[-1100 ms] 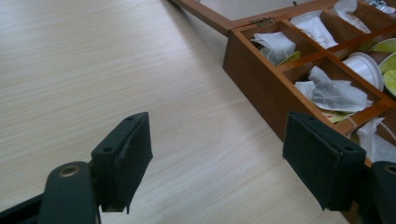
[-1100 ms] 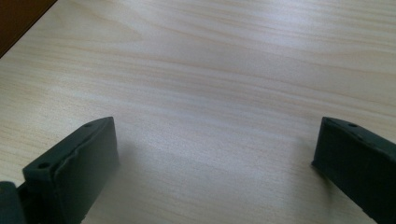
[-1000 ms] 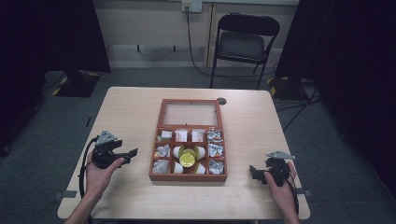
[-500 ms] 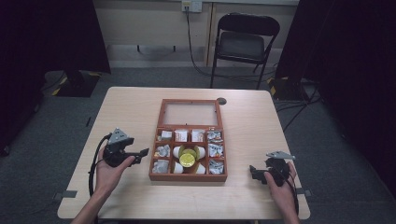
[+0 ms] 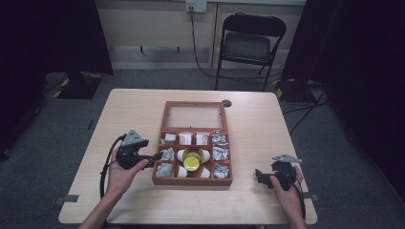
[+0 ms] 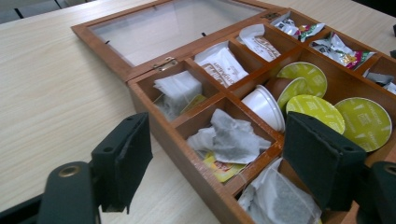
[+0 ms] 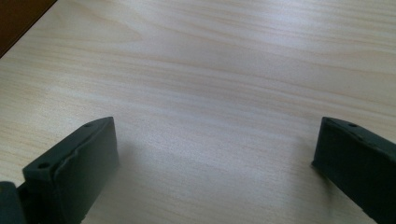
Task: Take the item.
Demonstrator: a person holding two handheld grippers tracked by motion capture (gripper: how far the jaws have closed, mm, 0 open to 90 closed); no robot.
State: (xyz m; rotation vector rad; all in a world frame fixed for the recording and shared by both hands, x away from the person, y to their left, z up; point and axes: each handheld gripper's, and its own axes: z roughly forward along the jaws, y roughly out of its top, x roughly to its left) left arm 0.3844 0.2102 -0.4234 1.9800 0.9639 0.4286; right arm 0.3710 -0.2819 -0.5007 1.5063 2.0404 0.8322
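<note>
Between the parted fingers (image 6: 123, 161) of the left gripper (image 5: 154, 157), which have just been closing a little with nothing clamped, lies the near-left corner of the wooden box (image 6: 154, 121), lid flat open; just beyond the fingertips sit crumpled tea bags (image 6: 231, 140), with white sachets (image 6: 222, 63) farther off and green-lidded capsules (image 6: 317, 109) toward the right-hand finger. Farther right, well apart from the box, the right gripper (image 5: 260, 175) rests with fingers (image 7: 74, 163) spread wide over bare table (image 7: 210, 84), holding nothing.
</note>
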